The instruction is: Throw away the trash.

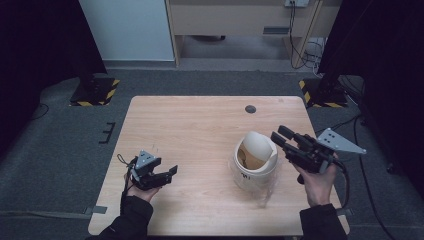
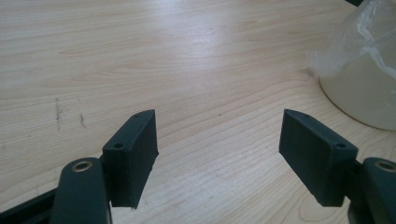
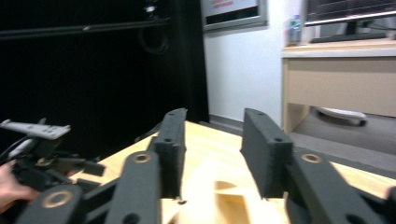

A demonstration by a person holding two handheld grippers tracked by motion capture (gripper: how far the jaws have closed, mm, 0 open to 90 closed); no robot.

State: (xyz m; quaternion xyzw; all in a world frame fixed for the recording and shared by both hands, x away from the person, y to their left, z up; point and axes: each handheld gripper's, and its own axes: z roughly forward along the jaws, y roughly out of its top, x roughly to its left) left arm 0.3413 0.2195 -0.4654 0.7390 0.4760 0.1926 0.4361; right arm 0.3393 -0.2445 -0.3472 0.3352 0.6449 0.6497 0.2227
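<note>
The table (image 1: 200, 130) is pale wood with a fine light-brown grain, and it has one small dark grey round spot (image 1: 250, 109) near its far edge. The bin (image 1: 254, 159) is cream-white, with a beige swing lid (image 1: 260, 145) and a brownish inside; a clear, slightly shiny plastic bag (image 2: 369, 42) lies around it. Both the left gripper (image 1: 172, 172) and the right gripper (image 1: 278, 135) are black, each with a light grey plate on top. The sleeves (image 1: 127, 220) are black. The floor (image 1: 60, 150) is dark grey carpet, and two black bases (image 1: 95, 90) carry yellow and black diagonal stripes.
</note>
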